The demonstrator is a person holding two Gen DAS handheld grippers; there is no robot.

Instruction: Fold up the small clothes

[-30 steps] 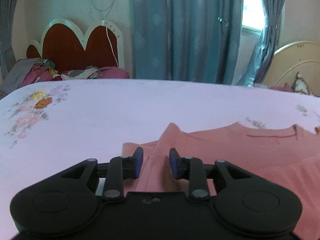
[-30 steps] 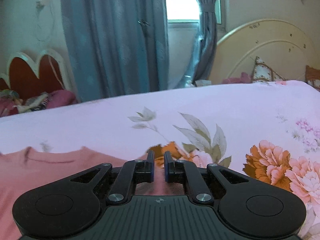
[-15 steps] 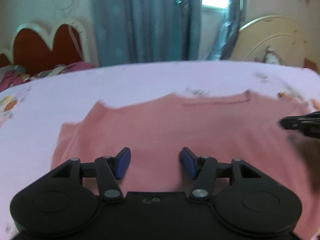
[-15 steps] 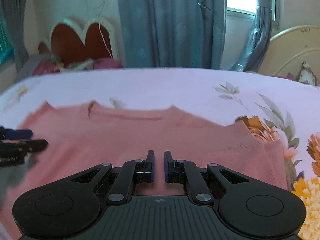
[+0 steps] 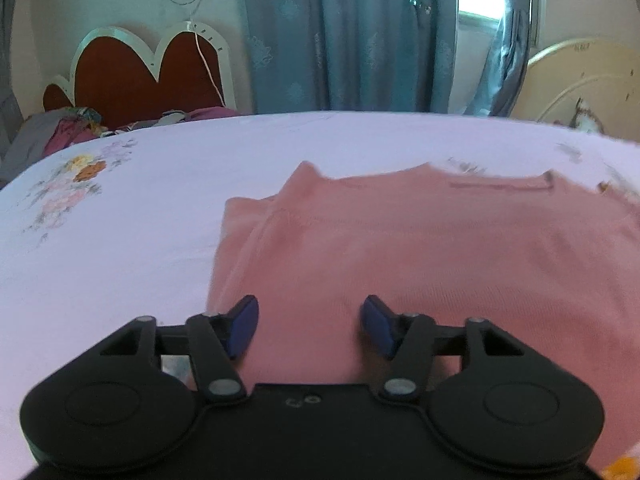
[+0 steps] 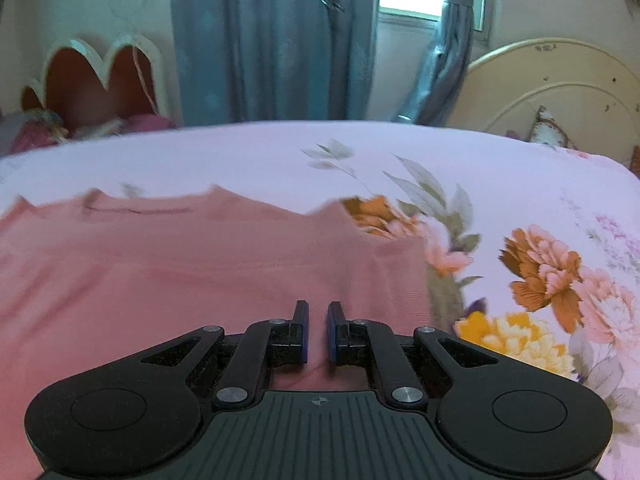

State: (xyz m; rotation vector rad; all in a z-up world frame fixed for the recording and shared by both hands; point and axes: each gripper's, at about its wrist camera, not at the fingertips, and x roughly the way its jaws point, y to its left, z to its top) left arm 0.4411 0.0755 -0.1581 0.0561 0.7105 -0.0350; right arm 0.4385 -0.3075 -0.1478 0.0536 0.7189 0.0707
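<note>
A: Where is the garment?

B: The pink shirt [image 5: 420, 248] lies spread flat on the bed [image 5: 140, 208], on its pale floral sheet, neckline toward the far side. Its left sleeve is folded in over the body; in the right wrist view the right sleeve [image 6: 396, 264] lies beside the printed flowers.

A: And the left tool?

B: The left tool [image 5: 309, 322] hangs over the near left part of the shirt. Its jaws have just been opening and stand well apart, with cloth showing below the gap and nothing gripped.

A: The right one?

B: The right tool [image 6: 318, 330] sits over the near right part of the shirt, blue pads drawn almost together with only a thin slit between them. It grips no cloth.
</note>
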